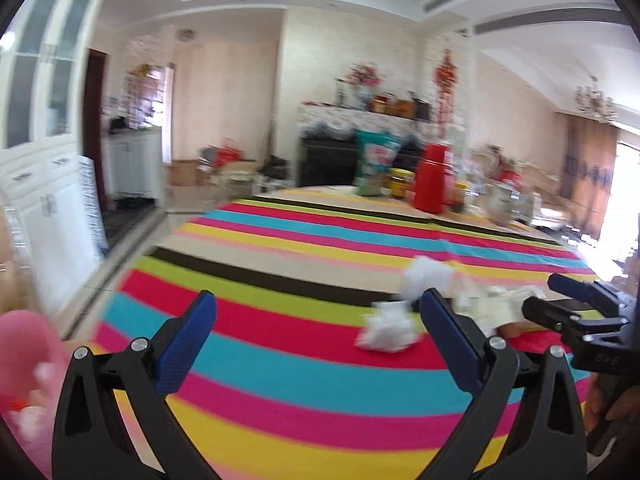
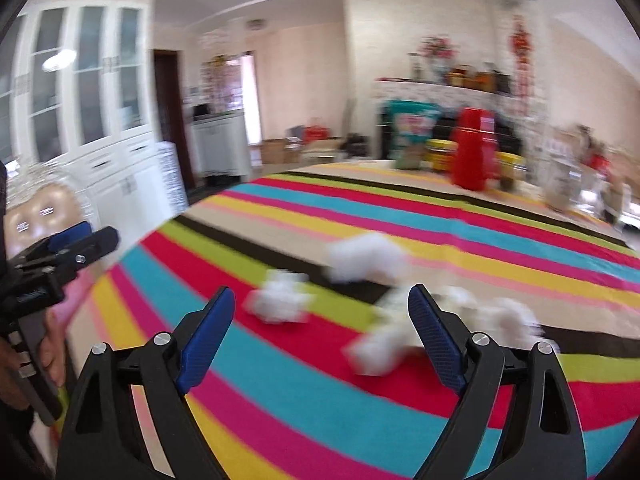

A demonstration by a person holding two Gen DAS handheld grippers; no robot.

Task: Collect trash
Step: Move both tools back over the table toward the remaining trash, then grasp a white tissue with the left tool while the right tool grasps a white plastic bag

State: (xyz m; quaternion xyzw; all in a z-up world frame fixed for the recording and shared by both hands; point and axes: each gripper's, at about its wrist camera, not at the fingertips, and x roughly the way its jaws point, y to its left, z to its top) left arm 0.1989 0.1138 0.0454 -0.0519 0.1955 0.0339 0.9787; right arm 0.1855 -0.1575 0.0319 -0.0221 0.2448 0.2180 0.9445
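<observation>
- A home: an open living and dining room, by the look of the furnishings.
- Large table (image 1: 304,240) under a brightly striped cloth, with a red thermos jug (image 1: 434,178), a yellow-lidded jar (image 1: 402,183) and a printed bag (image 1: 376,160) at its far end.
- White built-in cabinet with glass doors (image 2: 84,80) along the left wall.
- Dark piano-like cabinet under a lace cover (image 1: 352,118), topped with a flower vase (image 1: 364,80) and boxes.
- Red festive hanging ornament (image 1: 446,76) on the wall.
- Chandelier (image 1: 594,100) and long curtains (image 1: 588,184) beside a bright window.
- Cardboard boxes and bags (image 1: 224,168) on the tiled floor near a doorway.
</observation>
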